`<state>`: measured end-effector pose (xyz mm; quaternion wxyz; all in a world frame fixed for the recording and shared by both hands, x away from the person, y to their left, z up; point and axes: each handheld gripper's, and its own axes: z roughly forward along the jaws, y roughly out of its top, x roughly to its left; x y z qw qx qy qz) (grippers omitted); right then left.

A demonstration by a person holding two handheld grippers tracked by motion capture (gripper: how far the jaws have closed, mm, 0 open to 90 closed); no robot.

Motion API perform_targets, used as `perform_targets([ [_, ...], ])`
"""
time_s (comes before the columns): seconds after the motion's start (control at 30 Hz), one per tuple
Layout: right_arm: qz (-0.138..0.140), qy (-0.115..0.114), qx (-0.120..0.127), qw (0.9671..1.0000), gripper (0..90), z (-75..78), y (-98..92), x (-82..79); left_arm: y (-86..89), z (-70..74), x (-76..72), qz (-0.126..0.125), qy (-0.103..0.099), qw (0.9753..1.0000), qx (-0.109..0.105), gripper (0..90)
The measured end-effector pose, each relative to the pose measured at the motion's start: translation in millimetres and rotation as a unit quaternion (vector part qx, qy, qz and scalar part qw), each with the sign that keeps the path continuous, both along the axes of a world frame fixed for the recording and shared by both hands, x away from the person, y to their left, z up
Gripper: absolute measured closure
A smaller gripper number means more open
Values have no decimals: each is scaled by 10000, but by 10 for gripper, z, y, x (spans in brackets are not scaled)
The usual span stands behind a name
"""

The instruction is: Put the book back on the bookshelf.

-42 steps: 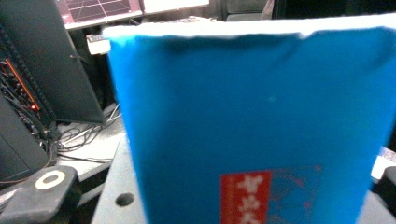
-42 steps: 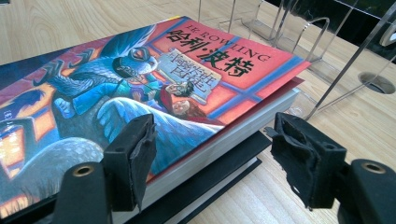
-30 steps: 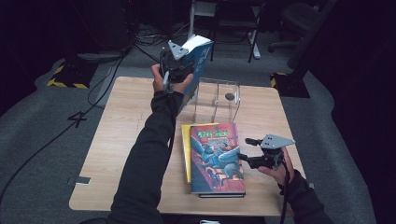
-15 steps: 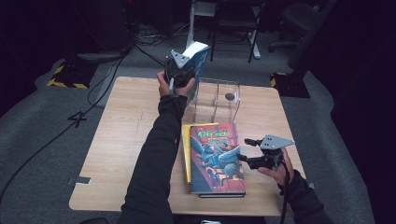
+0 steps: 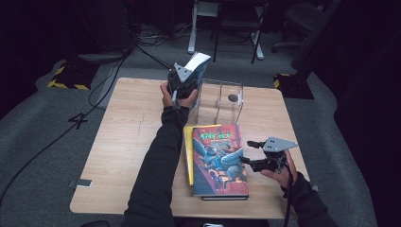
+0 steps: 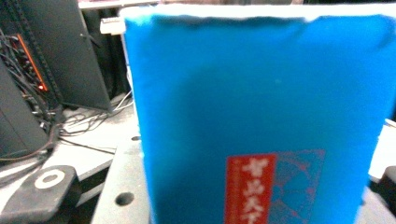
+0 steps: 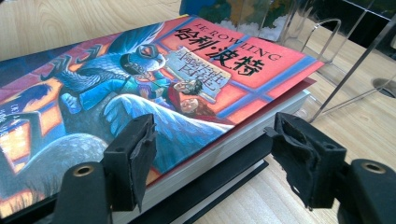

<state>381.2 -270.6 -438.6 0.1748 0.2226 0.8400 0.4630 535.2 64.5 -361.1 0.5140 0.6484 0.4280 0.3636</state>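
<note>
1. Since a moment ago my left tongs (image 5: 185,78) have carried the blue book (image 5: 197,66) a little to the right, so it now hangs at the left wall of the clear acrylic stand (image 5: 221,99).
2. My left tongs pinch this blue book and hold it upright above the far part of the desk (image 5: 127,137); in the left gripper view its blue cover (image 6: 261,116) with a red label is very close.
3. In the middle, near my edge, a colourful illustrated book (image 5: 219,158) lies flat on top of a yellow book (image 5: 188,151).
4. My right tongs (image 5: 249,152) are spread, at the right edge of the illustrated book (image 7: 154,93), one jaw over its cover.
</note>
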Motion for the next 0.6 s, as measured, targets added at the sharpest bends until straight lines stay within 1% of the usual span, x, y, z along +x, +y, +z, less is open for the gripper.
perform_targets([
  [0.03, -5, -4, -12, 10000, 313, -1, -3, 1, 26, -14, -22, -21, 19, 10000, -84, 599],
  [0.07, -6, -6, -19, 10000, 313, -1, -5, 2, 41, -16, -34, -39, 33, 9999, -111, 599],
  [0.13, -17, 10, 0, 10000, 313, -4, -13, 6, 57, -21, -50, -64, 62, 9999, -125, 597],
  [0.17, -24, 10, -7, 10000, 313, -5, -15, 5, 79, -30, -93, -58, 92, 9998, -141, 596],
  [0.3, -36, 20, -18, 10000, 312, -7, -20, 4, 131, -57, -174, -102, 138, 9997, -191, 594],
  [0.37, -27, 43, -22, 10000, 313, -8, -17, 1, 160, -68, -221, -149, 178, 9996, -151, 593],
  [0.43, -16, 40, -41, 10000, 312, -12, -5, 0, 211, -80, -288, -192, 303, 9993, -110, 590],
  [0.5, -21, 53, -48, 10000, 312, -13, -2, -1, 230, -81, -298, -216, 322, 9991, -146, 588],
  [0.53, -22, 61, -53, 10000, 312, -16, 2, 0, 250, -74, -301, -249, 368, 9989, -179, 588],
  [0.57, -18, 69, -82, 9999, 312, -23, 10, 3, 265, -60, -296, -287, 419, 9986, -134, 586],
  [0.6, -27, 75, -92, 9999, 312, -26, 15, 3, 261, -56, -290, -297, 427, 9986, -120, 585],
])
